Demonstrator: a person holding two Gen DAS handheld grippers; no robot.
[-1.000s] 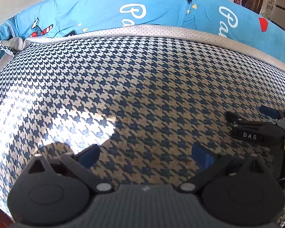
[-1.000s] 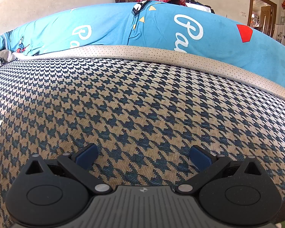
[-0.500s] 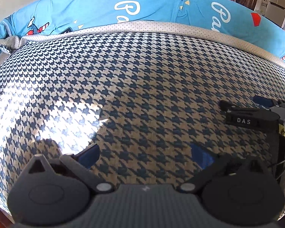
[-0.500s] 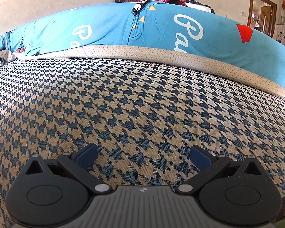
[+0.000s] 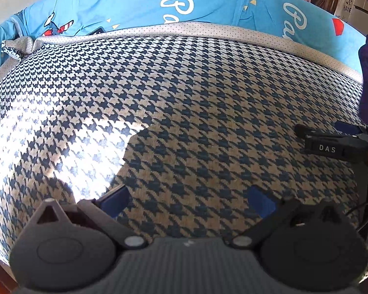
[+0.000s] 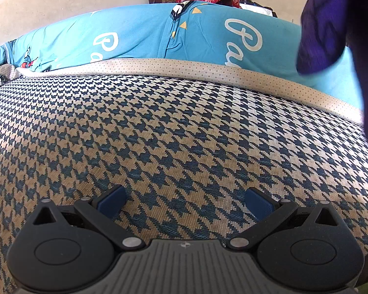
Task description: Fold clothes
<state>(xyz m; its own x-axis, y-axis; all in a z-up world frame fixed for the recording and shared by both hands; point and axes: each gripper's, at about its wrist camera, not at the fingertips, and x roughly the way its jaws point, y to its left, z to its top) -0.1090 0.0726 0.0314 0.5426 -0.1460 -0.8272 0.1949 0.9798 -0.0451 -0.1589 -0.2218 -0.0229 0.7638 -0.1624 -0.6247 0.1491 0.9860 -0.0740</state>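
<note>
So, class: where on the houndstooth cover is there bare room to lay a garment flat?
The houndstooth cover is bare from the dotted border down to both grippers. Only the right edge is crowded, by dark purple cloth.

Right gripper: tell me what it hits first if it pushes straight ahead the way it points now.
Probably the houndstooth cloth: the open right gripper sits low over it, and the cloth rises ahead. Past that come the dotted border and the blue bedding. Depth is unclear through the fisheye.
</note>
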